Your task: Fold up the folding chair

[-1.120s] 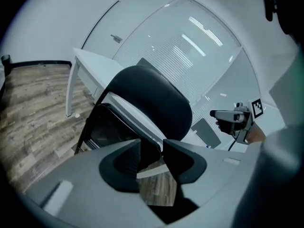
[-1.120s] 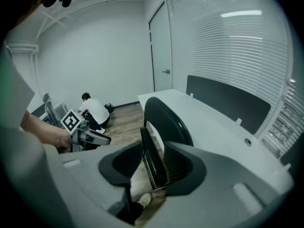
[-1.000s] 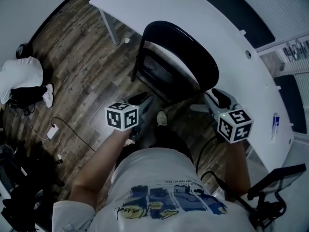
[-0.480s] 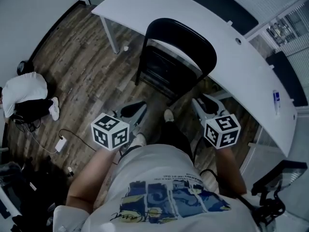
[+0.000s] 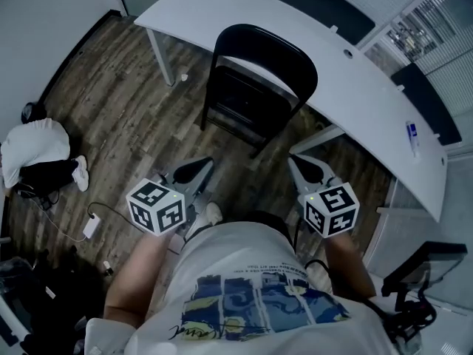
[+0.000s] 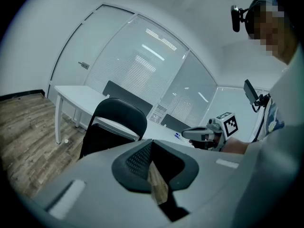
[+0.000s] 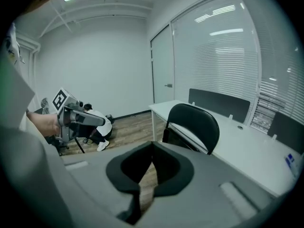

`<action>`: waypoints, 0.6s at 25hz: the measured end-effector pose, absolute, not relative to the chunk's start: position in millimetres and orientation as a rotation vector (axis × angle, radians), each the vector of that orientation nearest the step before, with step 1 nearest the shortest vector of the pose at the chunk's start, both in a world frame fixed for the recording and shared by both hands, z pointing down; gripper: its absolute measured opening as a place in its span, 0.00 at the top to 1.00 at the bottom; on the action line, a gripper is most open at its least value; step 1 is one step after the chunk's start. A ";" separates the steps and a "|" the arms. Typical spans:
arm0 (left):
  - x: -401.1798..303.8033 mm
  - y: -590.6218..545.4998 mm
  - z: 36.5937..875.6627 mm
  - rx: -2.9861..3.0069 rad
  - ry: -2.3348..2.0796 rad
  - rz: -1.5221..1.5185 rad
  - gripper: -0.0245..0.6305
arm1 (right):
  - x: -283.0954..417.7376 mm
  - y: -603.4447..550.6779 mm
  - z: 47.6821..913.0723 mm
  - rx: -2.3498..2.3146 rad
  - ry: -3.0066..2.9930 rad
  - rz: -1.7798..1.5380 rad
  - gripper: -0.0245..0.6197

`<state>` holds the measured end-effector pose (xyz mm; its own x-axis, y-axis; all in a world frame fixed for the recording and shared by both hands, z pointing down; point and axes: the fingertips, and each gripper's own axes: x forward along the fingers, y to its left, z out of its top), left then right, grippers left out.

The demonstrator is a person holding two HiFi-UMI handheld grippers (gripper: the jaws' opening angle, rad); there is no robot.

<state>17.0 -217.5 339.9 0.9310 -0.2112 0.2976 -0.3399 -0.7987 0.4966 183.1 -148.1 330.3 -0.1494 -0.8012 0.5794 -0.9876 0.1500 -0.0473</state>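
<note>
**Holding off from the folding chair (image 5: 266, 54), 2 sets of jaws shut on nothing**

Holds the left gripper (image 5: 194, 170) low in front of the body, above the wooden floor (image 5: 118, 102), jaws pressed together with nothing between them. Leaves only a thin slit along the seam, with floorboards showing through it in the left gripper view. Holds the right gripper (image 5: 307, 168) at about the same height on the other side, jaws likewise together and empty. Aims both toward the chair, each well apart from it and touching nothing. Carries 1 marker cube (image 5: 157, 207) at the back of the left tool and 1 more (image 5: 332, 209) at the back of the right.

Places the chair upright on the floor straight ahead, between the 2 lines of aim and just beside the near edge of the long white table (image 5: 355, 72). Shows a rounded black backrest on top and a dark seat panel close beneath it, seemingly swung up against the frame, though not certain from these angles.

Takes in, at far left by the wall, a person in a white top (image 5: 33, 150) low on the floor. Nearer, picks out a white charger (image 5: 92, 226) with its cable trailing across the boards. At lower right, catches a black stand (image 5: 425, 268).
</note>
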 end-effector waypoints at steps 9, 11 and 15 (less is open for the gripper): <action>23.1 -160.7 324.5 2.599 -0.379 0.351 0.96 | 177.7 -82.2 311.8 1.716 -2.034 0.552 0.96; 34.4 -143.2 320.5 2.630 -0.362 0.372 0.96 | 183.1 -63.4 307.6 1.725 -2.032 0.549 0.96; 52.1 -103.3 314.9 2.660 -0.343 0.396 0.96 | 191.1 -20.6 307.2 1.726 -2.043 0.557 0.96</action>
